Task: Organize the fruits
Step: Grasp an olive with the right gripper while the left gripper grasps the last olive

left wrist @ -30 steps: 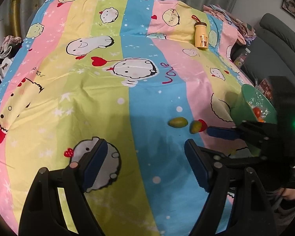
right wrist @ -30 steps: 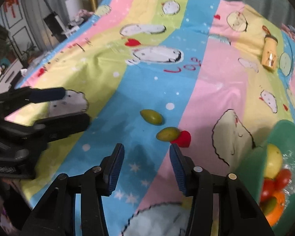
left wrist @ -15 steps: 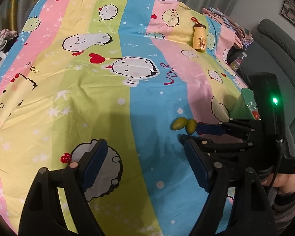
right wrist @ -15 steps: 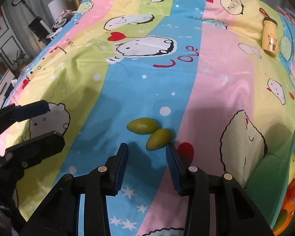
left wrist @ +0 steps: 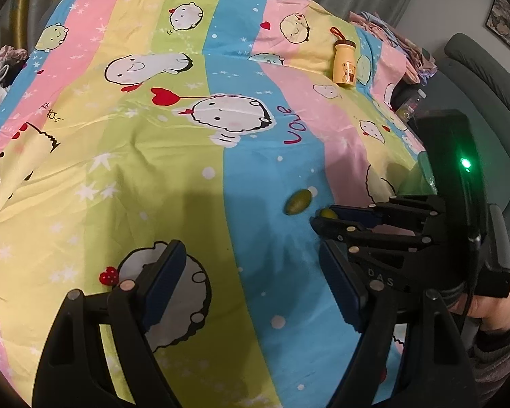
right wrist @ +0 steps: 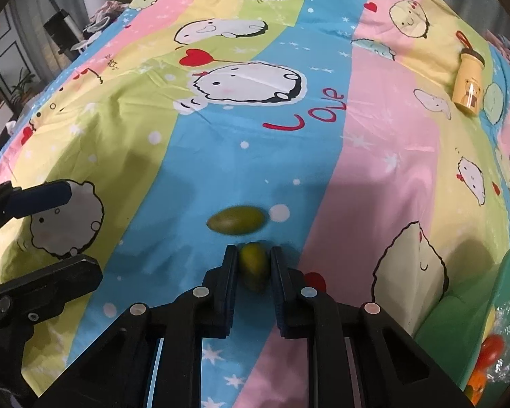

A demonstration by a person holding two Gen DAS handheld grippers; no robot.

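Striped cartoon bedsheet [right wrist: 374, 142] covers the bed beneath both tools we hold. Our right gripper [right wrist: 254, 265] has just been closing, and its 2 blue pads now press on a small green fruit [right wrist: 254, 267] lying on the blue stripe. Just ahead of its tips lies a second green fruit [right wrist: 236, 221], untouched. Off to its right sits a green bowl [right wrist: 459, 309] holding red and orange fruit. Our left gripper [left wrist: 251, 282] hangs wide apart and empty, to the left of the right one. Far ahead to the right lies a yellow bottle [right wrist: 468, 80].
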